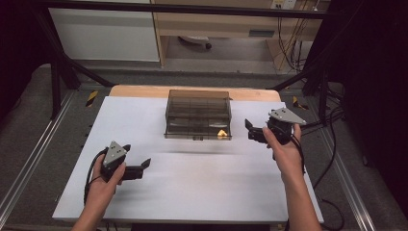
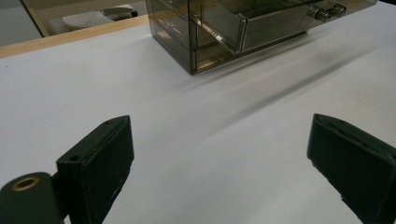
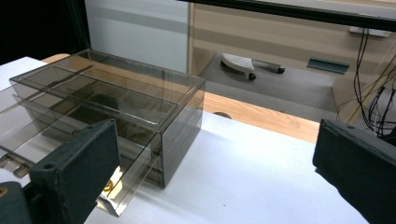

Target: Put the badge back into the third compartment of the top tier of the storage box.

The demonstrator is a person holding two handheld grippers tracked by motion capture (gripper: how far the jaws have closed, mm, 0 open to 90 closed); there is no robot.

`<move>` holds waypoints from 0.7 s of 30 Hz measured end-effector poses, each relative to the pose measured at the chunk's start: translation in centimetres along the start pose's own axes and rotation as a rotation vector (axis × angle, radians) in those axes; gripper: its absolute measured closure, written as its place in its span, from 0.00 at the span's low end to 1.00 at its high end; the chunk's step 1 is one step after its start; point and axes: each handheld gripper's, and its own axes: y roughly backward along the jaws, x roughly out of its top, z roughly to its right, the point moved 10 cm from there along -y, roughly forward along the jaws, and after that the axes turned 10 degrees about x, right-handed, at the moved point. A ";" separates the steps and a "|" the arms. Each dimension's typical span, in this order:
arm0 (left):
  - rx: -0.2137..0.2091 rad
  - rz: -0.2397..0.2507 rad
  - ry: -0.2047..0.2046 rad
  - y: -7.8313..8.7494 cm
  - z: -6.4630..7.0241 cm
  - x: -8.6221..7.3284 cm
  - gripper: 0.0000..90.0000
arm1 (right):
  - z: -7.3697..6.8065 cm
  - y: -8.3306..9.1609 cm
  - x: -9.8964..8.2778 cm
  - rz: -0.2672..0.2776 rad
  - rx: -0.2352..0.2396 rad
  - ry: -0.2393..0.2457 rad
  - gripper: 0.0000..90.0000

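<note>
High view: drawer box (image 1: 197,114) mid-tabletop (image 1: 144,192), bottom drawer (image 1: 197,133) ajar; both claws wide and empty, right claw (image 1: 251,130) nearest—approach the drawer front squarely, left claw (image 1: 137,159) steadying.

Drawer box (image 2: 243,28) top cut off

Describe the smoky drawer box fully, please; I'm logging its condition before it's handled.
The drawer box is translucent smoke-brown plastic with stacked drawers and small knobs on the fronts. It stands upright at the far middle of the white table. The lowest drawer is pulled out slightly, with something yellowish inside. Both grippers stand apart from it, jaws open; nothing but the table touches it.
</note>
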 end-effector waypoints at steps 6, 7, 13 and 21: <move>-0.001 0.003 0.000 0.0 0.0 0.1 0.08 | -0.1 0.5 0.0 0.002 0.013 0.001 0.01; 0.000 0.004 0.000 0.0 0.0 0.1 0.08 | -0.1 0.6 0.0 0.004 0.015 0.006 0.01; 0.003 0.005 -0.001 0.1 0.0 0.1 0.08 | 0.0 1.5 0.6 0.024 0.014 -0.001 0.02; 0.007 0.010 0.004 0.2 -0.2 0.1 0.08 | 0.2 2.4 0.4 0.019 0.021 -0.011 0.02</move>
